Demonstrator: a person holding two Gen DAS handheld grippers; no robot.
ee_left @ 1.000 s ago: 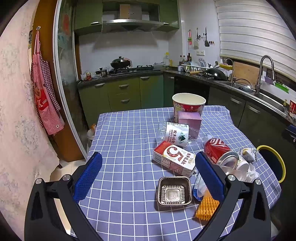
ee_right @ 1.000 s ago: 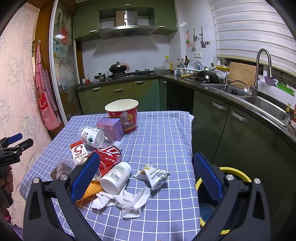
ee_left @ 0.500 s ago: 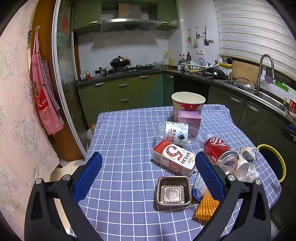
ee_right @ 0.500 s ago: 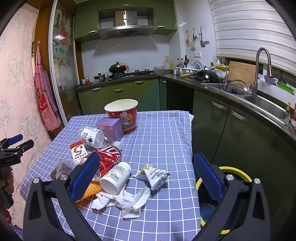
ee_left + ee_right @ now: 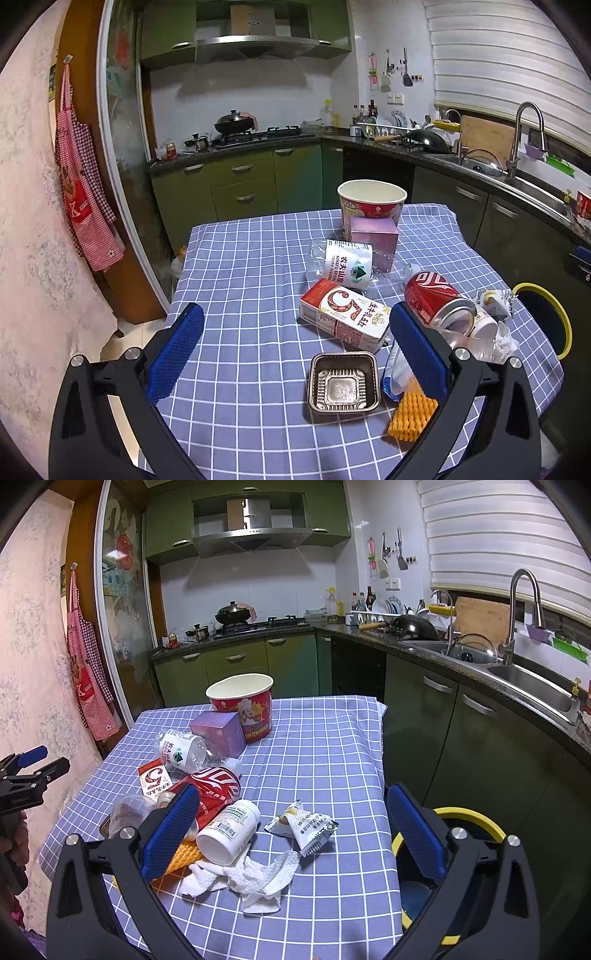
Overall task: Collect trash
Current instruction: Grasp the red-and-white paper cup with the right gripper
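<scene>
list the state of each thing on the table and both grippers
left gripper: open, empty
right gripper: open, empty
cup: upright, empty
bottle: lying down
can: on its side
carton: lying flat
tray: empty
tissue: crumpled
wrapper: torn open

A lived-in home kitchen: green cabinets (image 5: 236, 664) run along two walls under a steel range hood (image 5: 251, 541), with a lidded wok (image 5: 233, 613) on the gas hob. A sink (image 5: 532, 690) with a tall tap (image 5: 524, 605), a dish rack (image 5: 384, 609) and a checked apron (image 5: 86, 199) on the doorway wall complete it
</scene>
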